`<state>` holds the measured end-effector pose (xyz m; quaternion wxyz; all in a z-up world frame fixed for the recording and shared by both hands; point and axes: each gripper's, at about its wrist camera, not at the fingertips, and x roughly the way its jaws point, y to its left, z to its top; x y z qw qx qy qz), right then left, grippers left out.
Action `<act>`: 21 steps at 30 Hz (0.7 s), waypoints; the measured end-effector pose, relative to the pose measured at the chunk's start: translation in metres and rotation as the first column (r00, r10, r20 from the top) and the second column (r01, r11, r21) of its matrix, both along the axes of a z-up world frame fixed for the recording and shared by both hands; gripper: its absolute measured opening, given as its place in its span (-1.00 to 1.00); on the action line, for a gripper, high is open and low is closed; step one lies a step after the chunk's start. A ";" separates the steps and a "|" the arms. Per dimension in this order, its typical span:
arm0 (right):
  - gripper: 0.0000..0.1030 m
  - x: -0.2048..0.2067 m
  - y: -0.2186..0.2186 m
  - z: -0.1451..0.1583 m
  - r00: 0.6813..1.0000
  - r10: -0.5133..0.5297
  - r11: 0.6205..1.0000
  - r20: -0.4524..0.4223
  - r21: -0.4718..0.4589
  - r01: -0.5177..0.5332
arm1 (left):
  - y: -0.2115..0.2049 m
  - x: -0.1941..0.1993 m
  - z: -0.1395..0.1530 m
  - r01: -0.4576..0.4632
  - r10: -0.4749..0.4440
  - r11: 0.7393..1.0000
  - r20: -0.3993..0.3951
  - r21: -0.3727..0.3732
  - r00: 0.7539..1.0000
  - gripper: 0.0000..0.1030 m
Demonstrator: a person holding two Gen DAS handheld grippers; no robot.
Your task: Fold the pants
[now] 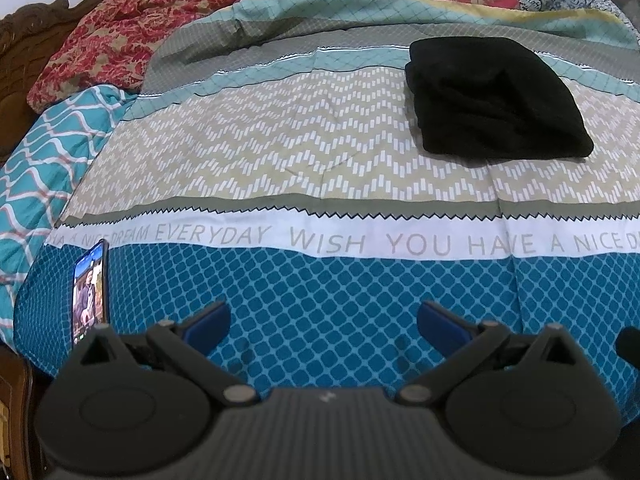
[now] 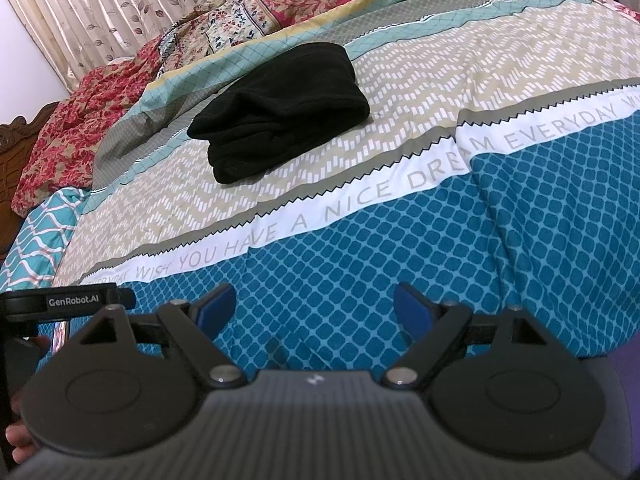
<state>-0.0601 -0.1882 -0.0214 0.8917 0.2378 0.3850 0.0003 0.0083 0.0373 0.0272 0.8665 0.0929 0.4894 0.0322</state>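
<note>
The black pants (image 1: 496, 100) lie folded into a thick, compact bundle on the bed (image 1: 280, 152), resting on the beige zigzag band of the bedspread, on the far side of the white stripe printed "WISH YOU HAVE A NICE DREAM EVERYDAY". Nothing touches them.

The left gripper (image 1: 323, 322) hovers over the blue diamond-patterned band, on the near side of that stripe, well apart from the pants; its blue-padded fingers (image 1: 208, 320) are spread wide and hold nothing. The right gripper (image 2: 315, 306) hangs over the same blue band, also well apart from the pants (image 2: 280, 110), its fingers (image 2: 412, 306) likewise spread apart and empty.

A smartphone (image 1: 91, 288) with a lit screen lies on the blue band just beside the left gripper's left finger. Beyond the pants, a red floral quilt (image 1: 120, 28) lies rumpled along the far edge of the bed.
</note>
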 end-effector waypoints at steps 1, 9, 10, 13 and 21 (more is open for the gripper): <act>0.71 0.000 0.000 0.000 1.000 0.000 1.000 0.000 0.000 0.000 | 0.000 0.000 0.000 -0.001 0.001 1.000 -0.001 0.002 1.000 1.00; 0.71 0.000 0.001 -0.001 1.000 -0.001 1.000 0.000 -0.001 0.001 | -0.001 0.001 -0.003 -0.002 0.002 1.000 -0.011 0.014 1.000 1.00; 0.71 0.000 0.001 0.000 1.000 0.000 1.000 0.001 -0.001 0.000 | -0.001 0.001 -0.003 -0.001 0.002 1.000 -0.012 0.015 1.000 1.00; 0.71 0.000 0.001 0.000 1.000 -0.002 1.000 0.004 -0.004 0.002 | -0.001 0.000 -0.004 0.000 0.000 1.000 -0.012 0.019 1.000 1.00; 0.71 -0.003 0.002 0.006 0.999 -0.013 0.999 0.037 -0.028 0.014 | -0.003 0.000 -0.005 0.006 -0.005 1.000 -0.019 0.026 1.000 1.00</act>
